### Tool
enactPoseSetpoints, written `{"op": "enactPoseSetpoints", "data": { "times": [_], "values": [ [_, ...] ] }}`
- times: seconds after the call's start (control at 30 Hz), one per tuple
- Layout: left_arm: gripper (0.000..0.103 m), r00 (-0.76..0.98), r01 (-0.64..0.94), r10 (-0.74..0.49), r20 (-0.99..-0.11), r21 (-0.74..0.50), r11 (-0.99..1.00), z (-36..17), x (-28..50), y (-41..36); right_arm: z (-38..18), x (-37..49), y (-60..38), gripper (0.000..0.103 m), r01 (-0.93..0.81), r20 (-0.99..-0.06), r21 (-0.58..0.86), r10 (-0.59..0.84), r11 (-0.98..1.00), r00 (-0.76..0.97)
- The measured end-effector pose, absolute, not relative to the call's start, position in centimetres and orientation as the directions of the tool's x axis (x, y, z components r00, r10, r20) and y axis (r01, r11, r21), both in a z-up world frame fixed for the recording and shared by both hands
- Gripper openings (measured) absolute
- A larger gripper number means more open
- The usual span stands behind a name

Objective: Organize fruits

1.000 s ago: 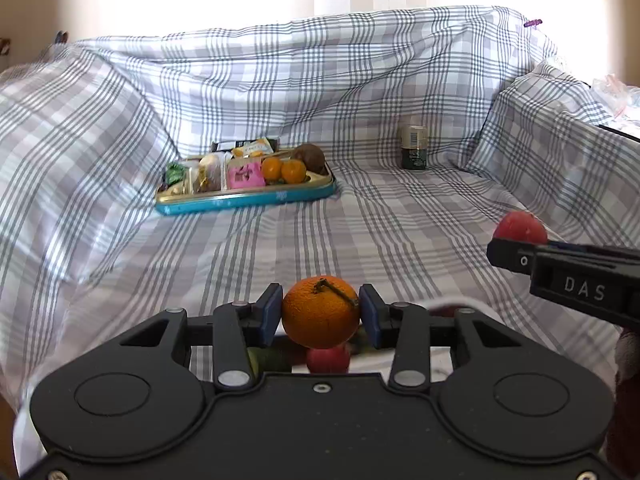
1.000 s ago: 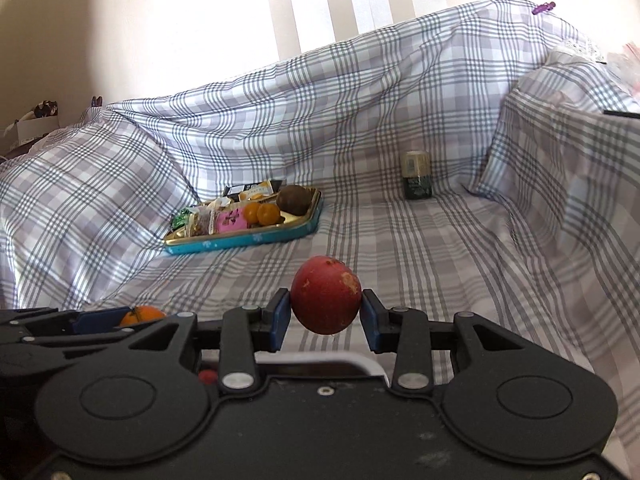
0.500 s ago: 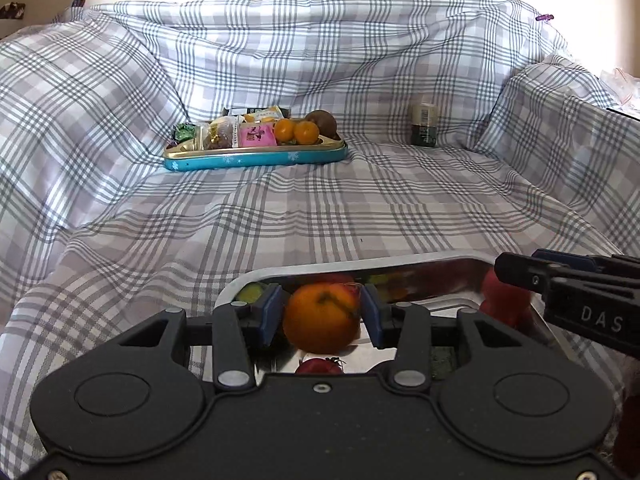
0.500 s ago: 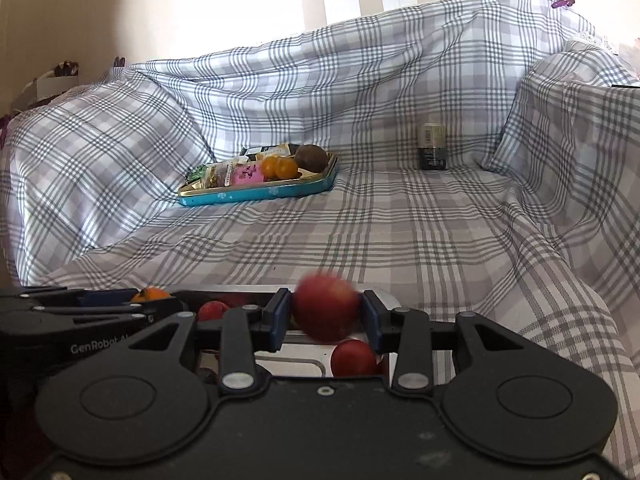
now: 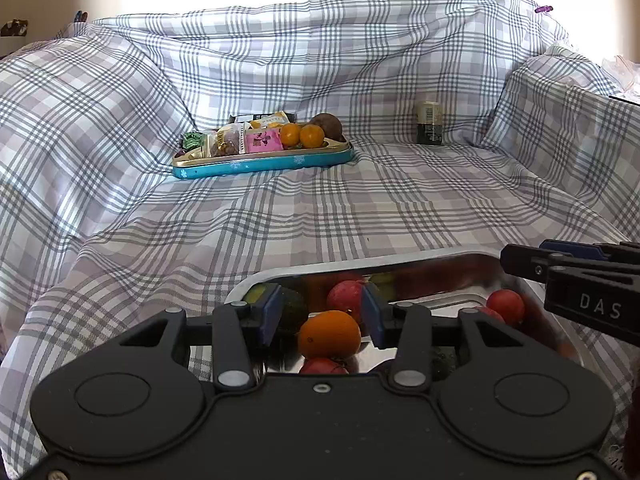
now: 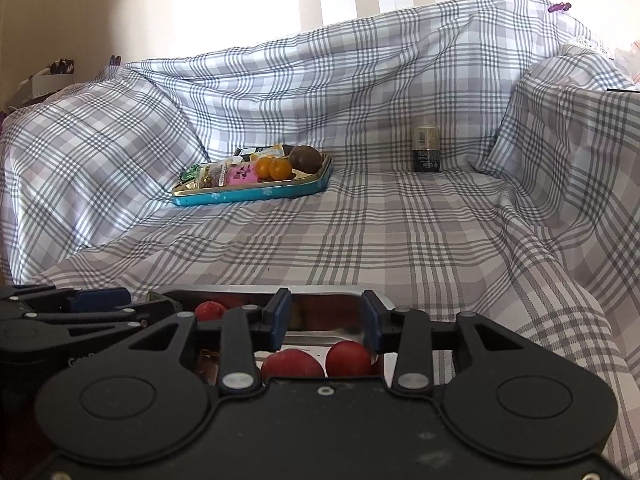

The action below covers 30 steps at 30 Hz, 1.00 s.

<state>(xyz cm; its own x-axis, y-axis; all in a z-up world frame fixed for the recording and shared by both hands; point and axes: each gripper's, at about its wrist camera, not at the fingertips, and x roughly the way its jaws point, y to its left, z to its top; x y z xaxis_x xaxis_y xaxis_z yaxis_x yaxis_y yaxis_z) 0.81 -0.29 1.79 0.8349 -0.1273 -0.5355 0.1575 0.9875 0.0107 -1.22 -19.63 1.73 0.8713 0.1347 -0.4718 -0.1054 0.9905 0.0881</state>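
- Left wrist view: a sofa draped in a plaid sheet (image 5: 320, 208) is seen; on its seat a teal tin tray (image 5: 264, 162) lies at the back left, and a dark can (image 5: 430, 128) stands upright well apart to the right.
- The tin tray is filled with snack packets, two small oranges (image 5: 302, 135) and a brown round fruit (image 5: 327, 125).
- Nearest the camera, a shiny metal tray (image 5: 360, 266) rests on the sheet; an orange (image 5: 329, 334), red fruits and a dark green fruit (image 5: 292, 310) are seen inside it.
- The left gripper (image 5: 320, 314) is spread and opening; the orange lies just below, between the pads, untouched by them.
- The right gripper (image 5: 576, 276) juts in over the metal tray's right end.
- Right wrist view: the same tin tray (image 6: 256, 194) and can (image 6: 427, 154) are seen beyond; the left gripper (image 6: 84, 302) crosses the lower left.
- The right gripper (image 6: 325, 320) is spread with nothing pinched; two red fruits (image 6: 320, 360) lie below it in the metal tray (image 6: 336, 292).
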Motion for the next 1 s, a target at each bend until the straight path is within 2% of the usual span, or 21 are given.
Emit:
{"op": "enactPoseSetpoints", "data": {
  "times": [1.0],
  "values": [
    [0.052, 0.844, 0.124, -0.102, -0.526, 0.007, 0.992, 1.8, 0.62, 0.0, 1.67, -1.11, -19.97, 0.041, -0.098, -0.474, 0.08, 0.124, 0.992, 0.872]
  ]
}}
